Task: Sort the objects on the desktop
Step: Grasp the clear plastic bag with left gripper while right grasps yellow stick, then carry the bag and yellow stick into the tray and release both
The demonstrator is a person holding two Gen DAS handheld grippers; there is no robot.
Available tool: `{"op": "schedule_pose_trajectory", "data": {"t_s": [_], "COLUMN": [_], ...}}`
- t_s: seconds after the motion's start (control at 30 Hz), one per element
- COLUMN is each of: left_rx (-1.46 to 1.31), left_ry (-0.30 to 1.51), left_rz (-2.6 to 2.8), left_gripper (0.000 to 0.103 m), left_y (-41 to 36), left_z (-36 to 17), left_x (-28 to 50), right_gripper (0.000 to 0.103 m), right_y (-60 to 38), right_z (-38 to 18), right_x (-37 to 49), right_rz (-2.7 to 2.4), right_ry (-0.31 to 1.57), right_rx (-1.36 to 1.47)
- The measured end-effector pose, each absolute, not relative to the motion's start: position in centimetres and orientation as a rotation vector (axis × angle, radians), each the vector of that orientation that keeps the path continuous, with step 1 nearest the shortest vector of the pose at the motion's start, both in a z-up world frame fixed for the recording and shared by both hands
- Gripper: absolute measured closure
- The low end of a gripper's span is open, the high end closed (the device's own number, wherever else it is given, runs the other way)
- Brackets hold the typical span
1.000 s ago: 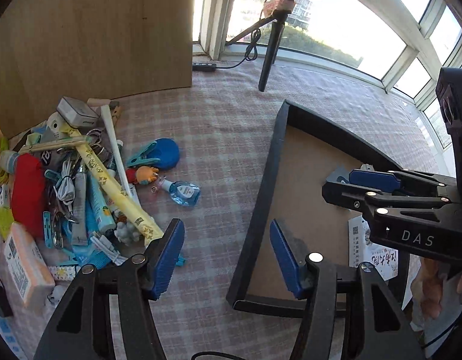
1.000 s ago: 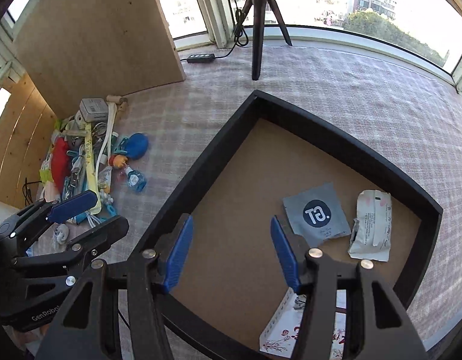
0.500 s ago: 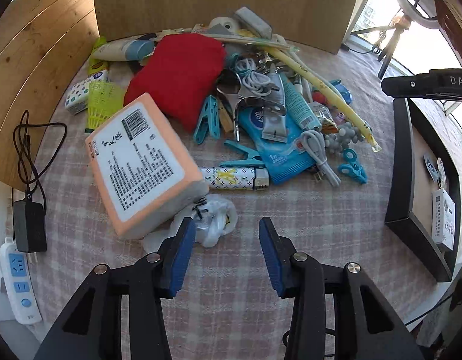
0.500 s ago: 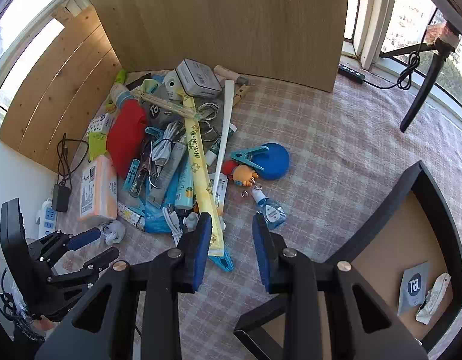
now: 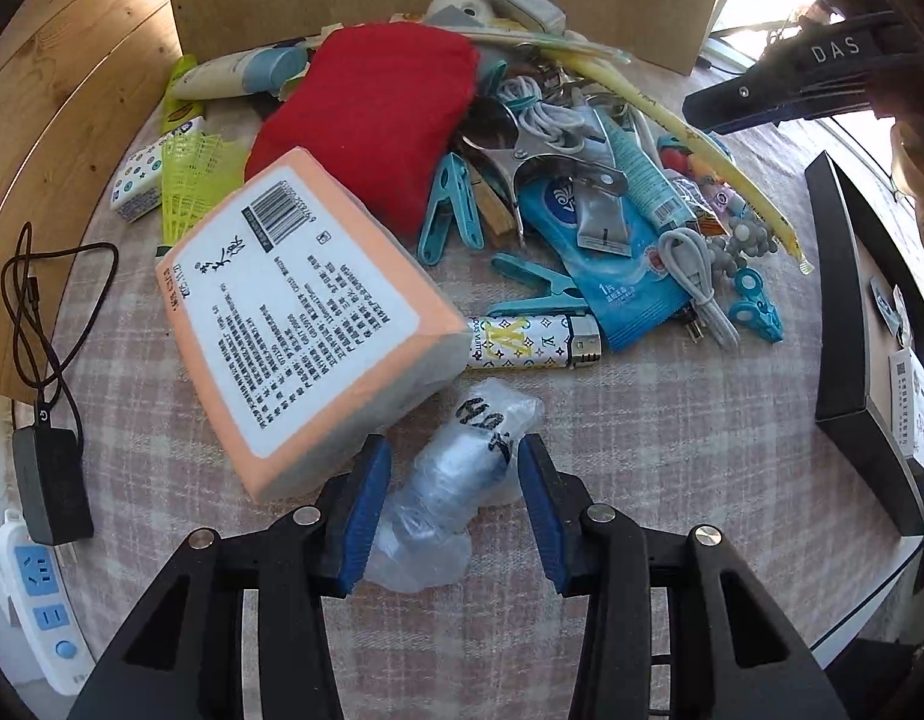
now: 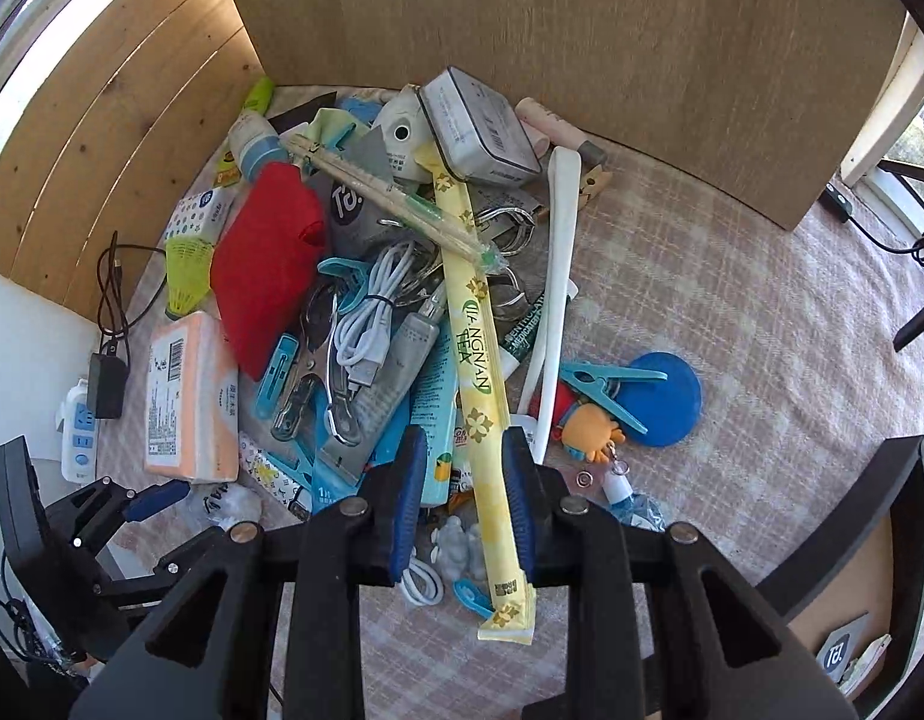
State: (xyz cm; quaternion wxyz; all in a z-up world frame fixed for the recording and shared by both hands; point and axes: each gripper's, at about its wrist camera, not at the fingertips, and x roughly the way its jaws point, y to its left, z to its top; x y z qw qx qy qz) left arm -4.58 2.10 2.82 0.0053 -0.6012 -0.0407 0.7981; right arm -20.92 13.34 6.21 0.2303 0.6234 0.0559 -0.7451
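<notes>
The clear bag [image 5: 462, 468], crumpled plastic with black marker writing, lies between the pads of the left claw [image 5: 456, 504]. That claw stands half-wide around it after narrowing; the left pad meets the plastic, while a sliver of gap seems to remain at the right pad, so I would not call it gripped. Just left of this claw sits the orange tissue pack [image 5: 300, 324], its near corner almost against the left finger. Ahead of the claw lies the patterned lighter [image 5: 531, 343].

The long yellow tea stick [image 6: 483, 384] runs between the pads of the right claw [image 6: 462, 504], which has just been closing and now stands narrow. The stick leans toward the right pad; whether the pads press on it I cannot tell. Its far end lies under the grey tin [image 6: 480, 126], ahead of the claw and deep in the pile. The black tray [image 6: 870, 546] lies to that claw's right on the checked surface [image 6: 732, 276].

Risks, as I judge them: the slack bag may slip out or tear, since thin film gives little to pinch. The left finger could drag the tissue pack along. Lifting the stick may topple the tin and scatter the chopsticks [image 6: 390, 198] crossing it, or bend the stick.
</notes>
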Motion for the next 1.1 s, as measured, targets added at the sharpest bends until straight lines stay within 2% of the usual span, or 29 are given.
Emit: {"op": "schedule_pose_trajectory", "data": {"t_s": [0.3, 0.5, 0.57, 0.6, 0.63, 0.7, 1.1], "left_rx": [-1.892, -1.903, -1.901, -1.902, -1.903, -1.898, -1.778], "left_ry": [-0.145, -0.195, -0.226, -0.238, -0.242, -0.248, -0.268], "left_rz": [2.440, 2.428, 2.425, 2.421, 2.418, 2.414, 2.417], "left_gripper": [0.067, 0.074, 0.075, 0.075, 0.076, 0.076, 0.077], "left_y": [2.9, 2.0, 1.8, 1.7, 1.7, 1.9, 7.4], "left_z": [1.6, 0.9, 0.9, 0.9, 0.9, 1.0, 4.7], "left_x": [-5.5, -5.9, -5.9, -5.7, -5.1, -4.7, -1.4], "right_gripper": [0.077, 0.077, 0.079, 0.086, 0.089, 0.091, 0.092], "right_y": [12.2, 11.7, 11.8, 11.9, 12.1, 12.4, 17.9], "right_z": [4.5, 2.9, 2.5, 2.3, 2.3, 2.4, 4.0], "right_x": [-23.3, -24.1, -24.0, -23.9, -23.8, -23.2, -17.3], "right_rz": [-2.032, -2.022, -2.003, -1.994, -1.987, -1.969, -1.977], "right_ry": [0.155, 0.187, 0.148, 0.126, 0.109, 0.075, -0.126], "right_rx": [1.760, 1.796, 1.807, 1.813, 1.817, 1.812, 1.789]}}
